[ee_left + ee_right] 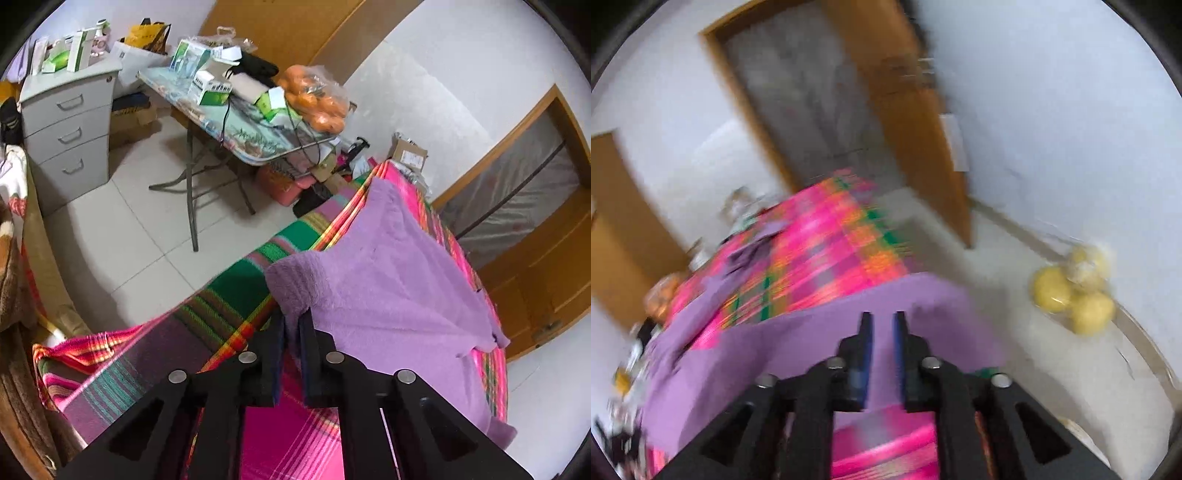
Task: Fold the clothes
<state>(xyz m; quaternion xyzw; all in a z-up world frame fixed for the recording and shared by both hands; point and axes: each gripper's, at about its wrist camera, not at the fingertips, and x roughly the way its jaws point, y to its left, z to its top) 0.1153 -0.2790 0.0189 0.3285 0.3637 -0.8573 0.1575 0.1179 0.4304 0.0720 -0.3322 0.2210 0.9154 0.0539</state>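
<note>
A fluffy purple garment (388, 266) lies spread on a bed covered by a pink and green plaid sheet (229, 295). My left gripper (291, 317) is shut on the garment's ribbed edge at its near left corner, and the cloth bunches between the pads. The right wrist view is motion-blurred. There the purple garment (798, 343) drapes across the plaid sheet (827, 251) near the bed's edge. My right gripper (882, 317) hovers over that cloth with a narrow gap between its fingers. Purple fabric shows through the gap, and the pads do not press on it.
A cluttered folding table (258, 144) with a bag of oranges (317, 99) stands beyond the bed, with a grey drawer cabinet (70, 122) to its left. Wooden doors (535, 206) (908, 129) line the walls. A bag of yellow fruit (1075, 291) lies on the floor.
</note>
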